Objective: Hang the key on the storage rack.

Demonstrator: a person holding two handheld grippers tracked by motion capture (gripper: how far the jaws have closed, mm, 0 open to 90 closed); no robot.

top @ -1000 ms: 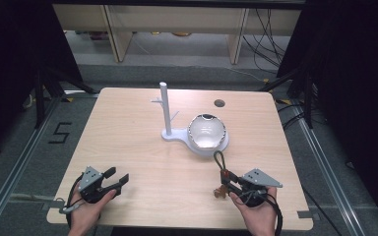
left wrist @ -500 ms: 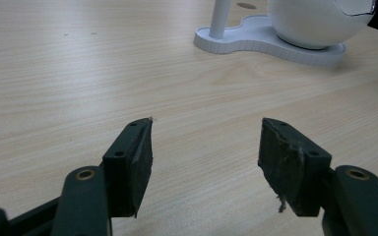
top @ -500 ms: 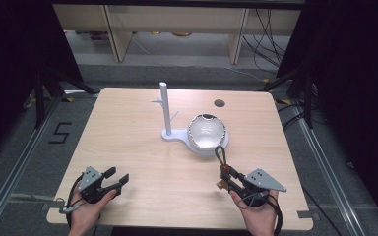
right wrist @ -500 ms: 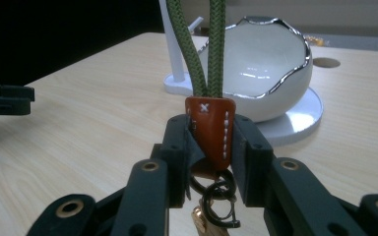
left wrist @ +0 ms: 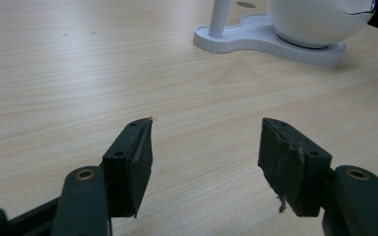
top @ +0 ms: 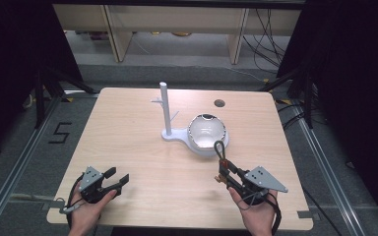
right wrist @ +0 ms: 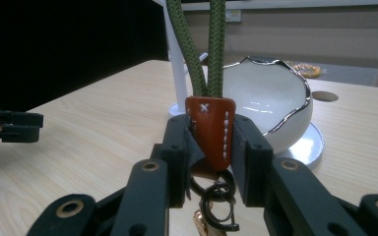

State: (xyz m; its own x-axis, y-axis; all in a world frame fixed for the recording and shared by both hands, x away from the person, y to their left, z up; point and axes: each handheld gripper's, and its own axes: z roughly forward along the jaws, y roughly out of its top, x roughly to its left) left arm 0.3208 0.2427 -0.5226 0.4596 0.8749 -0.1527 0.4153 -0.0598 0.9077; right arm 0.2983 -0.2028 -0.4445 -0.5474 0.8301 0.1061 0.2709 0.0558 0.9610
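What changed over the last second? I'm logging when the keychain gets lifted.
The right gripper, shut on the keychain, has raised it off the table: its green cord loop now stands upright toward the white bowl, where earlier it lay low. The left gripper stayed open and in place, as did the stand.

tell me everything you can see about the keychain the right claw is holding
The keychain has an orange-brown leather tab with white stitching, a green braided cord loop rising from its top, and dark metal rings hanging below. The right claw is shut on the tab, one jaw on each side, holding it upright above the table, with the loop near the white bowl.
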